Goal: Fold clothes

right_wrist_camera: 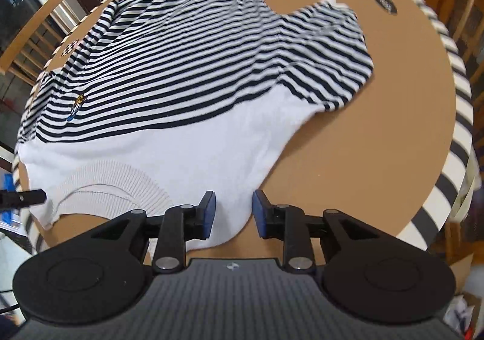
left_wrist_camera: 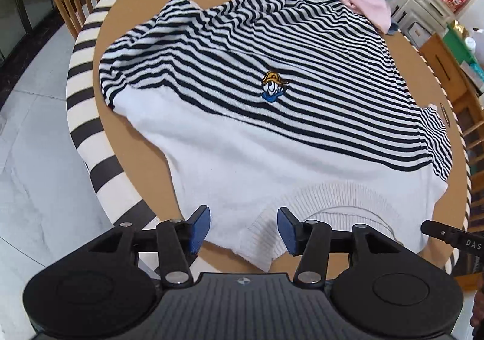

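Left claw (left_wrist_camera: 243, 229) at the bottom of the frame: spread, blue pads (left_wrist_camera: 202, 226) on both sides of the white shoulder edge, not pressing. Right claw (right_wrist_camera: 233, 213) likewise spread over the other shoulder. Sweater (left_wrist_camera: 272, 116) flat on the round desk (left_wrist_camera: 121, 25), collar (left_wrist_camera: 335, 204) nearest, between both claws; long axis toward the top of the frame, striped hem far. Beyond, other clothes (left_wrist_camera: 363, 1) in a pile.

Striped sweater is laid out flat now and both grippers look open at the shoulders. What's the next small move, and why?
Probably close the left gripper on the shoulder edge of the striped sweater to start a fold. The sweater lies spread face up on the round table, collar nearest. White fabric sits between the open pads of both the left and right gripper, not pinched. The sleeves are still spread out unfolded.
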Demonstrator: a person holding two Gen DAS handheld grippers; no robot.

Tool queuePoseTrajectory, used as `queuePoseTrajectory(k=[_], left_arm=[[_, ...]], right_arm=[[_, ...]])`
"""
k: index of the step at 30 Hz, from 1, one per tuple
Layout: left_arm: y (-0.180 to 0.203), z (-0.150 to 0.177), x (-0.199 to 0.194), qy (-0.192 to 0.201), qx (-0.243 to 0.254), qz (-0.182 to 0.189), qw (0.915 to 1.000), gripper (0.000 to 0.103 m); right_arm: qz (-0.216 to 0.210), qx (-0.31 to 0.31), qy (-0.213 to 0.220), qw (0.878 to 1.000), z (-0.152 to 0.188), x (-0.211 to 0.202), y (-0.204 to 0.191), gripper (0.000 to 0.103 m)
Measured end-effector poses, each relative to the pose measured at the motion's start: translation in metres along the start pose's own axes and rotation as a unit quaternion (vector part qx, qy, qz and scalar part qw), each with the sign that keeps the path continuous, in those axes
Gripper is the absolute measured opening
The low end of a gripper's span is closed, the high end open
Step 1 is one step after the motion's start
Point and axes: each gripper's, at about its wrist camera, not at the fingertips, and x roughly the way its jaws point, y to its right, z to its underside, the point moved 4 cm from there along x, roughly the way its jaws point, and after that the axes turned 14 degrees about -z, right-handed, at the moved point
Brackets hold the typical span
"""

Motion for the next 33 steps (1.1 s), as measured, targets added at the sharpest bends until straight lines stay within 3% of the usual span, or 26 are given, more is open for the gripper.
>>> queuePoseTrajectory(k=[2,3,5,13,27,31,33], left_arm=[[0.003,-0.001,-0.001,-0.002,0.007,-0.006,1.0000,0.050],[0.004,0.000,0.000,-0.004,0.010,-0.006,0.9999,0.046],[0.006,0.002,0.001,-0.009,0.015,-0.004,0.9998,0.010],[0.001,0.012,-0.002,-0.027,0.006,0.007,0.9996,0.007],[0.001,0.034,-0.007,-0.039,0.038,0.010,0.9985,0.008],[-0.009,0.022,-0.016,-0.039,0.033,0.022,0.9985,0.014],[-0.018,0.010,-0.031,-0.015,0.036,0.021,0.9990,0.024]], right_arm=[[0.006,-0.030,0.002,1.000,0.003,0.002,-0.007,0.025],[0.008,-0.045,0.004,0.999,0.005,0.003,-0.010,0.015],[0.012,-0.068,0.002,0.998,0.006,0.004,-0.014,0.008],[0.013,-0.081,-0.014,0.996,0.012,-0.006,-0.009,0.006],[0.011,-0.073,-0.034,0.997,0.033,-0.031,0.006,0.009],[0.003,-0.059,-0.021,0.998,0.020,-0.045,0.007,0.012],[0.003,-0.060,0.000,0.998,0.008,-0.059,0.010,0.012]])
